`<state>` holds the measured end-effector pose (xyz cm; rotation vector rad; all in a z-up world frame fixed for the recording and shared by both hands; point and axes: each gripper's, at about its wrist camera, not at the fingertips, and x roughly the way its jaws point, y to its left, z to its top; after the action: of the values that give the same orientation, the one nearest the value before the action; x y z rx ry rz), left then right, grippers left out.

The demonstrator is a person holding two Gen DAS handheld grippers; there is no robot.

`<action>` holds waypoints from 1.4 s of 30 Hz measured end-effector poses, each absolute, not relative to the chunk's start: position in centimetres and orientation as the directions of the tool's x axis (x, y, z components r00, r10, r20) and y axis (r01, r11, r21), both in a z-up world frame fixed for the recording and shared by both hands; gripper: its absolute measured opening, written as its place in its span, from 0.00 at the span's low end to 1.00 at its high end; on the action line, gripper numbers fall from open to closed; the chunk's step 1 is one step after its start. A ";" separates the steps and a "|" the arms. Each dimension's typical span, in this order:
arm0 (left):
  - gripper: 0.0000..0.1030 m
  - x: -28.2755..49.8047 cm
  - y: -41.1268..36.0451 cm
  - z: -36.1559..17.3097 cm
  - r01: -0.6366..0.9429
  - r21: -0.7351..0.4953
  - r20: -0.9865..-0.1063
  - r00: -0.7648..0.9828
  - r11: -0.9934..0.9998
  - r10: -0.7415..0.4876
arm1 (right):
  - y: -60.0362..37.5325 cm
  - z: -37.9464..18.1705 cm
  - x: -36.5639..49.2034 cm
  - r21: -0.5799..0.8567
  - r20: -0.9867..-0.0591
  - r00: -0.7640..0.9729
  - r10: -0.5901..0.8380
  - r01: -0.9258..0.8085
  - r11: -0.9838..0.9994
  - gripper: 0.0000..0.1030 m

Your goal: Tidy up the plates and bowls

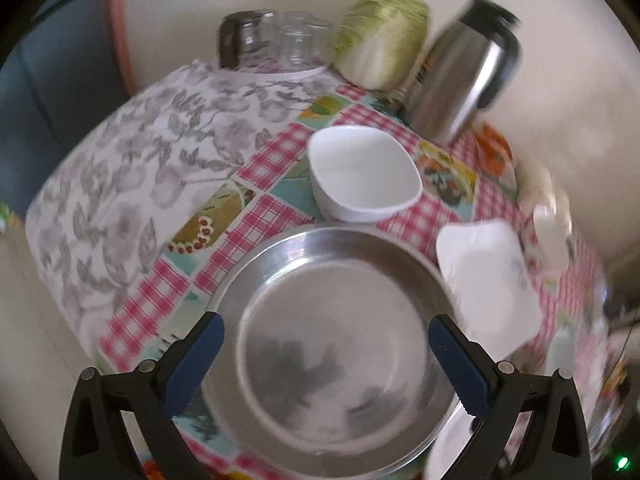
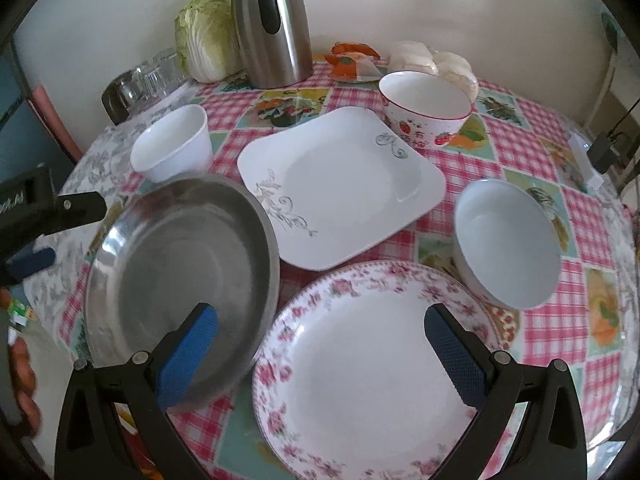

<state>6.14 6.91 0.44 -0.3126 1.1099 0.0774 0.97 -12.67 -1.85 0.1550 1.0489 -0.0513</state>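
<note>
On the checked tablecloth (image 2: 472, 160) the steel plate (image 2: 180, 272) lies beside the floral plate (image 2: 360, 368). Both the left gripper (image 1: 324, 360) and right gripper (image 2: 320, 352) stand apart, holding nothing. I think a rim grip near the edge is safest, because steel slips.

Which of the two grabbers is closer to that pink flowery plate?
Right. The right gripper hangs directly over the floral plate, fingers spread. The left gripper is over the steel plate beside it.
</note>
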 end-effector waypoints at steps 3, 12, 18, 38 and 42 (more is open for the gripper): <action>1.00 7.0 6.9 -0.4 -0.231 -0.215 -0.897 0.432 0.949 -0.098 | -12.7 -1.9 1.7 0.133 -0.859 0.508 0.058 0.113 0.985 1.00; 0.99 7.9 8.3 -3.2 -0.234 -0.073 -0.925 0.380 0.970 0.022 | -12.2 -3.2 4.1 0.255 -0.847 0.496 0.189 0.068 0.965 0.67; 0.84 8.0 11.0 -4.9 -0.292 -0.094 -0.939 0.342 0.952 0.012 | -10.8 -4.7 4.7 0.305 -0.861 0.440 0.256 0.043 0.951 0.44; 0.51 7.4 13.3 -8.0 -0.346 -0.105 -0.969 0.245 0.933 -0.018 | -10.9 -6.2 5.1 0.307 -0.876 0.410 0.255 0.066 0.949 0.24; 0.34 7.7 12.7 -8.0 -0.344 -0.093 -0.969 0.246 0.934 -0.006 | -10.8 -6.1 5.1 0.295 -0.879 0.409 0.245 0.063 0.953 0.21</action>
<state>7.71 12.67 -8.04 -0.3133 1.3077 0.2358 5.07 -10.80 -6.05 0.3020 1.1489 0.1173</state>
